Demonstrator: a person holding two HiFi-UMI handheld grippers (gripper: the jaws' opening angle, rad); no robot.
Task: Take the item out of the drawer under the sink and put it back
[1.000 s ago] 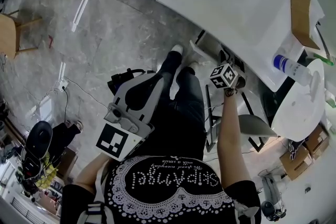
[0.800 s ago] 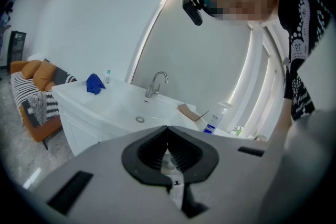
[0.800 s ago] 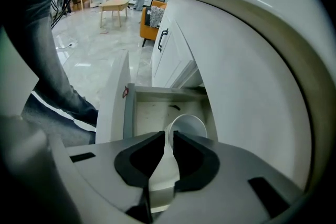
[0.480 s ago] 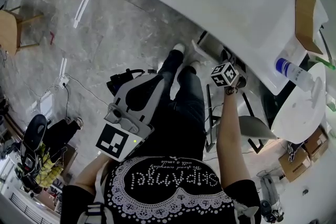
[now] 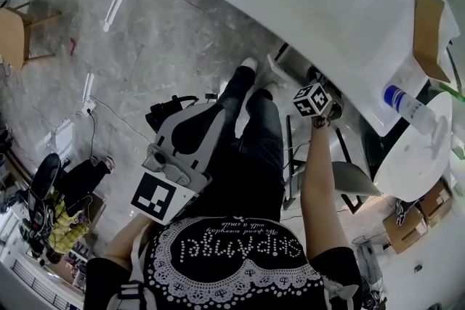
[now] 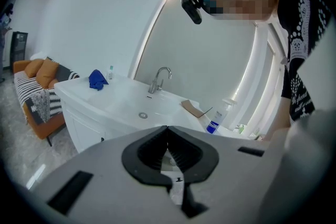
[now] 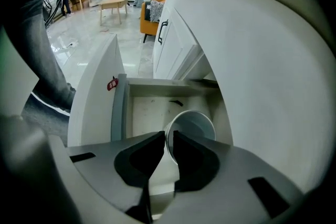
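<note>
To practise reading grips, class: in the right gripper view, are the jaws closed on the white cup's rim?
Yes, the right gripper pinches the rim of the white cup over the open drawer.

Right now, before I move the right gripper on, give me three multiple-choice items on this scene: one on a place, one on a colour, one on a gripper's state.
1. Where is the white cup?
A. on the floor
B. over the open drawer
C. on a chair
2. What colour is the cloth on the sink top?
A. red
B. blue
C. yellow
3. How is the left gripper?
A. wide open
B. shut on the cup
C. shut, empty

Answers:
1. B, the right gripper view shows the drawer's floor behind the cup.
2. B, the left gripper view shows it blue.
3. C, its jaws meet with nothing between them.
</note>
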